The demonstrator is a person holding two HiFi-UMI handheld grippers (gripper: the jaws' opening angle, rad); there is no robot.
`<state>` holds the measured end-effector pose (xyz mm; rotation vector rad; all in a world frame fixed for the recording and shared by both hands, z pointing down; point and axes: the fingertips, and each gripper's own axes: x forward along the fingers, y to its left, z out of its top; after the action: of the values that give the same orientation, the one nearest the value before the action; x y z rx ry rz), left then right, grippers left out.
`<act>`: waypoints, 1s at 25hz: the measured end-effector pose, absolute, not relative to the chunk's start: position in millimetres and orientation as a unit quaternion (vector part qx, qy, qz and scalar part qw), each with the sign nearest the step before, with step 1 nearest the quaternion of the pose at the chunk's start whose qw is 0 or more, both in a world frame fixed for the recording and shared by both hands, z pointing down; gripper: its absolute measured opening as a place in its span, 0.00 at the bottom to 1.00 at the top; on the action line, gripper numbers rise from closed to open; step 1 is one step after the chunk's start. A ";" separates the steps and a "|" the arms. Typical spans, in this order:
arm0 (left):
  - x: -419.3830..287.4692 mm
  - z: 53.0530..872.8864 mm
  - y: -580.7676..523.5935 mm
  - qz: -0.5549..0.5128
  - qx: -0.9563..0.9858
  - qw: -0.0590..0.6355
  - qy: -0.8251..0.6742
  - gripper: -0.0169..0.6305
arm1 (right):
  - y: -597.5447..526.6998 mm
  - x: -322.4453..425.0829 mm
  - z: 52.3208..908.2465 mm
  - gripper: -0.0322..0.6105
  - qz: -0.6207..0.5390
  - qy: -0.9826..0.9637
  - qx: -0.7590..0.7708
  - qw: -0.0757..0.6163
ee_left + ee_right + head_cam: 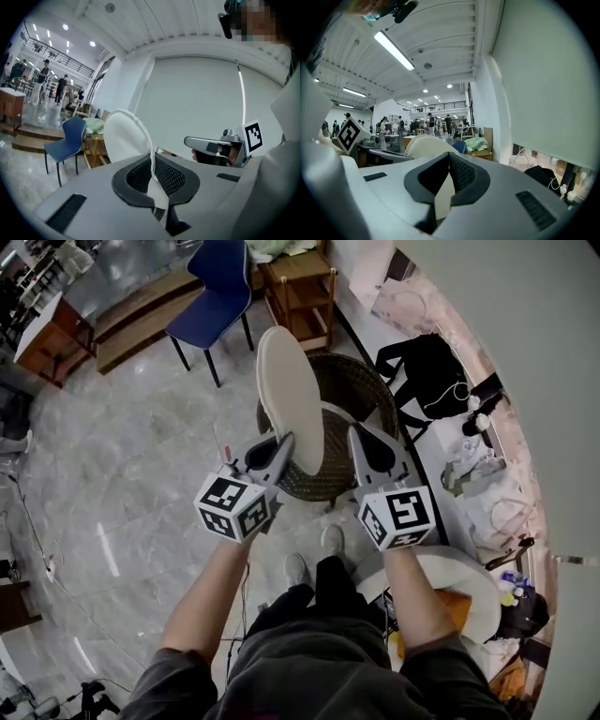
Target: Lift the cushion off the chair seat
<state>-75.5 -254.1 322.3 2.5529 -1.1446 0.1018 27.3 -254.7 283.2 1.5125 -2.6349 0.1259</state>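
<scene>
1. Forearms reach out side by side from the person's lap, one behind each tool, so the load is shared between two hands.
2. Ahead of them, the left gripper has its jaws pressed together on the near rim of the cushion. Its own view shows the white piped seam running down between the ribbed pads, a firm hem that probably slips less than the soft face would.
3. On the other side of the same rim, the right gripper is likewise clamped. A cream strip of the cushion's edge stands between its pads in the right gripper view.
4. With both pinches on one edge, the cushion stands on edge rather than flat, a pale oval rising away from the grippers and turned edge-on to the head camera.
5. Below and behind it sits the round wicker chair. The cushion appears to hang clear of the dark woven seat, so by my reading the lift is essentially done.
6. A blue chair and a black bag stand well apart from the cushion, leaving room to carry it away from the seat.
</scene>
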 end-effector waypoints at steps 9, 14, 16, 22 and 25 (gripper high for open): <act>-66.3 225.5 -242.6 0.032 0.919 0.081 -0.386 0.06 | -231.8 58.0 199.5 0.07 0.010 -0.855 0.518 -0.002; -51.7 193.6 -237.0 0.021 0.925 0.058 -0.376 0.06 | -227.5 67.7 159.6 0.07 -0.007 -0.853 0.521 -0.032; -43.1 182.5 -233.4 0.019 0.928 0.045 -0.369 0.06 | -226.1 73.0 148.9 0.07 -0.014 -0.851 0.523 -0.039; -32.5 162.4 -234.7 0.016 0.931 0.021 -0.364 0.06 | -225.6 83.5 131.7 0.07 -0.023 -0.847 0.529 -0.044; -30.4 152.3 -239.7 0.014 0.933 0.011 -0.360 0.06 | -228.2 83.7 122.9 0.07 -0.030 -0.846 0.531 -0.046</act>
<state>-30.4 -239.7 152.3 2.9105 -1.1243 0.0427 83.7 -228.2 122.9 1.7188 -2.7380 -0.0959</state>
